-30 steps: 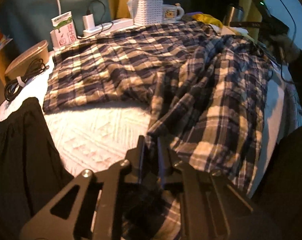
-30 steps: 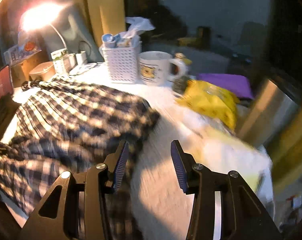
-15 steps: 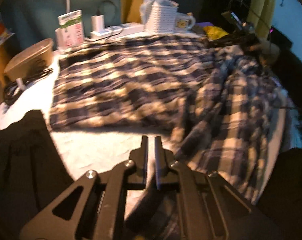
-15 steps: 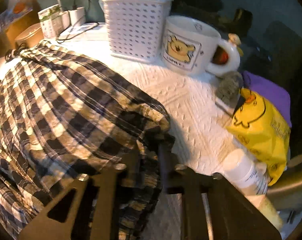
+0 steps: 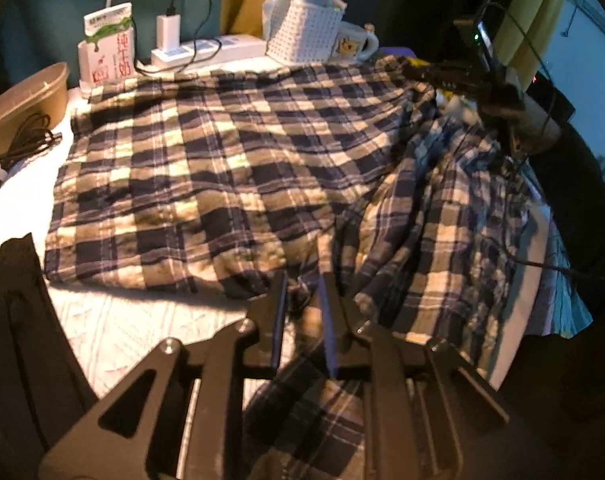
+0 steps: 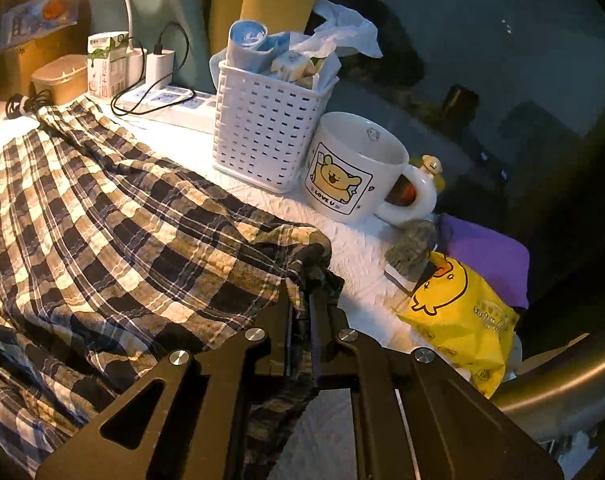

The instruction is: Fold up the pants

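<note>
- Between the fingers of the right gripper [image 6: 300,312] now sits a bunched corner of the plaid pants [image 6: 114,236]; one second ago these fingers stood wide and empty above the white cloth, so the far corner is now taken.
- Between the fingers of the left gripper [image 5: 302,300] there is a dark fold of the same pants [image 5: 222,168], held in a narrow gap; a moment ago the gap looked tighter.
- With both ends held, I judge the pants are ready to be lifted and folded over.
- Ahead of the left fingers the pants lie mostly flat on the textured white table cover [image 5: 114,328], with a rumpled part at the right.
- Just beyond the right fingers stand a white perforated basket [image 6: 262,140] and a glossy bear mug [image 6: 354,172], which a pull could disturb.
- The fabric looks thin, crinkled and soft.
</note>
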The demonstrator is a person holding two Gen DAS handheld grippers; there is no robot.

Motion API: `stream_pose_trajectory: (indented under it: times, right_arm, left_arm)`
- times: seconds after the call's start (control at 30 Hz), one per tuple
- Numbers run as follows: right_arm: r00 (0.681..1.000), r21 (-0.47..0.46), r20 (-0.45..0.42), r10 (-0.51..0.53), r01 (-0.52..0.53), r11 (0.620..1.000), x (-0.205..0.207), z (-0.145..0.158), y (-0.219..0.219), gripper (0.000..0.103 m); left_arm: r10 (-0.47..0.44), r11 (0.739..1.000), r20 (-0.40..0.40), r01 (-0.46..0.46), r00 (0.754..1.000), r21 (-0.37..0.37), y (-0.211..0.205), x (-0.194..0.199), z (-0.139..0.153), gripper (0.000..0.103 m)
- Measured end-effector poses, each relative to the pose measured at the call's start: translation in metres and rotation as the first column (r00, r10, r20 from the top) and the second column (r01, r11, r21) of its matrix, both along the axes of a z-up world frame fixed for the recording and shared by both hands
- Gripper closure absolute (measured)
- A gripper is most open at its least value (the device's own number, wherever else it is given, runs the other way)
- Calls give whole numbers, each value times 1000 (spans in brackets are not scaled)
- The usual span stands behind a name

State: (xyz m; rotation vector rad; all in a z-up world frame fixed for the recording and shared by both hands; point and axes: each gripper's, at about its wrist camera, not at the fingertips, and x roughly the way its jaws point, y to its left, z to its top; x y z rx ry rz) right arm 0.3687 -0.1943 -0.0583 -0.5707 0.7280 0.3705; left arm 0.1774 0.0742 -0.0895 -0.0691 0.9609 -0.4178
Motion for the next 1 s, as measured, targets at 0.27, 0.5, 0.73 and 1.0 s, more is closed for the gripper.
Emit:
stream_pose_trajectory:
  times: [0.27, 0.5, 0.73, 1.0]
  right_arm:
    - [1000, -30, -5, 26, -26, 999, -13, -11, 5, 95]
    - [1000, -17, -5, 24, -24, 1000, -17, -12, -4, 95]
    - [998, -42, 60, 12, -9, 999, -15, -11, 1, 97]
    - [993, -43, 108, -49, 54, 998, 28, 7, 7, 97]
  left_arm:
    - [-42, 994, -28, 45, 999, 102, -30, 8, -20, 68]
    - [-80, 984, 2, 79, 997, 159, -41, 11, -19, 67]
    - [-108, 973, 55, 94, 993, 209, -32, 22, -14, 96]
    - [-73, 955, 159, 23, 985, 295, -10, 73, 1, 97]
